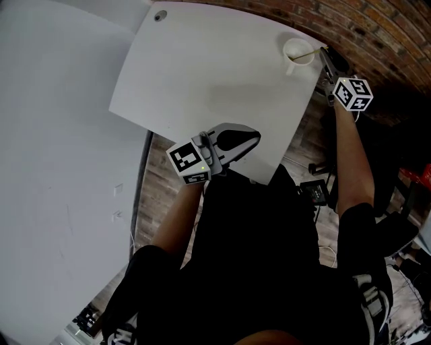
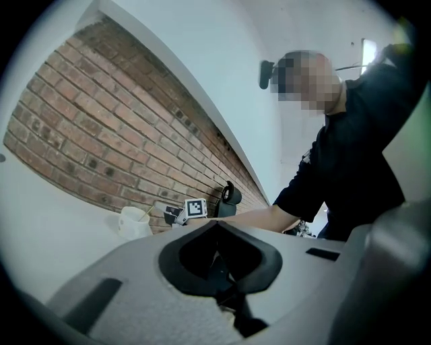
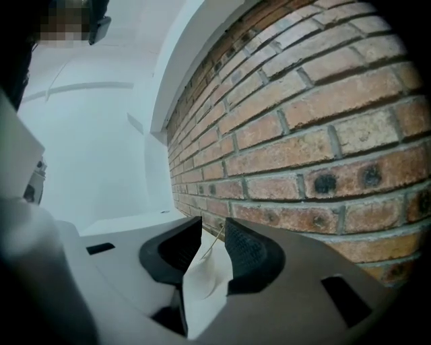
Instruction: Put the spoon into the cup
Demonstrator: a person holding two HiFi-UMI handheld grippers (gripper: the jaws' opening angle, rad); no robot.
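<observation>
A white cup (image 1: 298, 52) stands at the far right corner of the white table (image 1: 202, 74), close to the brick wall. The spoon (image 1: 312, 49) leans in it, thin handle over the rim. My right gripper (image 1: 323, 57) is just right of the cup, apart from it and open. In the right gripper view the cup (image 3: 204, 276) and the spoon handle (image 3: 215, 241) show through the gap of that gripper (image 3: 214, 232). My left gripper (image 1: 254, 137) rests shut and empty at the table's near edge. In the left gripper view this gripper (image 2: 217, 226) points toward the cup (image 2: 133, 222).
A brick wall (image 1: 377, 34) runs behind the table's far right side, and a white wall (image 1: 47, 135) lies to the left. A small round hole (image 1: 159, 15) marks the table's far left corner. Black office-chair parts and cables (image 1: 316, 192) lie on the wooden floor.
</observation>
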